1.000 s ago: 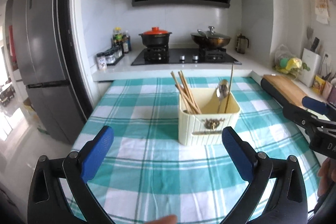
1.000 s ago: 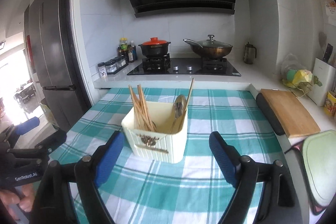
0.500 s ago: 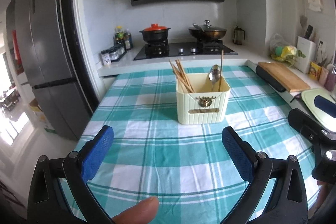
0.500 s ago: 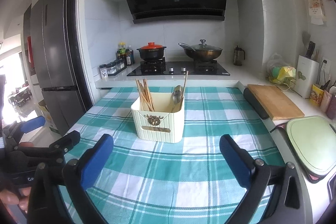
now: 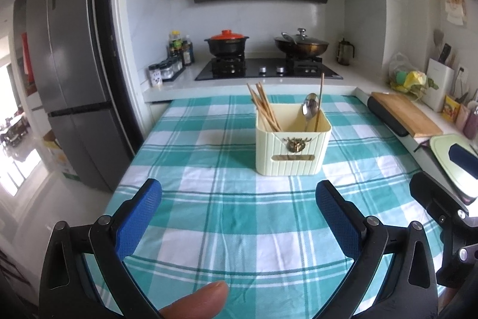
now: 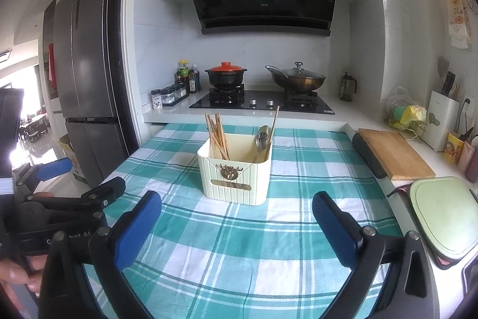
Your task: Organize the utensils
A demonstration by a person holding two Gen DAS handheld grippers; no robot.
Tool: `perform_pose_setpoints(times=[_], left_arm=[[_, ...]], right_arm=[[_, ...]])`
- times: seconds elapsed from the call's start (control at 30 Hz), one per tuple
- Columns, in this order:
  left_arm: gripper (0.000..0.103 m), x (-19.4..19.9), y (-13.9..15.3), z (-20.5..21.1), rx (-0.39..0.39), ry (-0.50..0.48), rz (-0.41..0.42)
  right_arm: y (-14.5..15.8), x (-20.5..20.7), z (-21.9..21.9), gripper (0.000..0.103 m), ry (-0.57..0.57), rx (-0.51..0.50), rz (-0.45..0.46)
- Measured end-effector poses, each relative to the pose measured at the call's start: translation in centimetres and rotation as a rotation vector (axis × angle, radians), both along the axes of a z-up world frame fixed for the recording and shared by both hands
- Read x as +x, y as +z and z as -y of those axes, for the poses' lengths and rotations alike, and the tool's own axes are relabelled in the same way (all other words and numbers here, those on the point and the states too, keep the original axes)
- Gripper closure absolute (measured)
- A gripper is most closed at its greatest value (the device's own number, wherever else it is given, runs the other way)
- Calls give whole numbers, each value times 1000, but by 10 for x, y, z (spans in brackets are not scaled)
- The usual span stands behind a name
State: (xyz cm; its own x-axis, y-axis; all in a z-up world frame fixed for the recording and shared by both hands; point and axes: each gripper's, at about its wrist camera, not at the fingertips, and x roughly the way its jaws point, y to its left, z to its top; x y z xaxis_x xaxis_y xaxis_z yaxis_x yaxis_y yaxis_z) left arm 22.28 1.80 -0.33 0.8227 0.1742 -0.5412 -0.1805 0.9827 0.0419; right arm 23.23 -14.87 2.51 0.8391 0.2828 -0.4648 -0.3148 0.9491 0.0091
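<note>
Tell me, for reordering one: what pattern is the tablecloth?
Teal-and-white plaid tablecloth, clearest in the right wrist view.

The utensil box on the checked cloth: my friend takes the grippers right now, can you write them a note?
Left gripper: fingers open, nothing between them.
Right gripper: fingers have just opened wide, nothing between them.
Both hover over the near part of the checked tablecloth, short of the box.
Cream utensil box stands upright mid-table. Chopsticks lean in its left side; a spoon and one lone chopstick stand in its right side.
Done: no loose utensils show on the cloth.
Left: probably just moving that stray chopstick to the others, if anything.
</note>
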Motion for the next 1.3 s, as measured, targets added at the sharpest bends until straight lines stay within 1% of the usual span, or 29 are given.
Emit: perform_pose_setpoints(times=[1.3], left_arm=[[0, -4, 1, -5, -14, 17, 17]], right_arm=[[-3, -5, -15, 0, 40, -28, -19]])
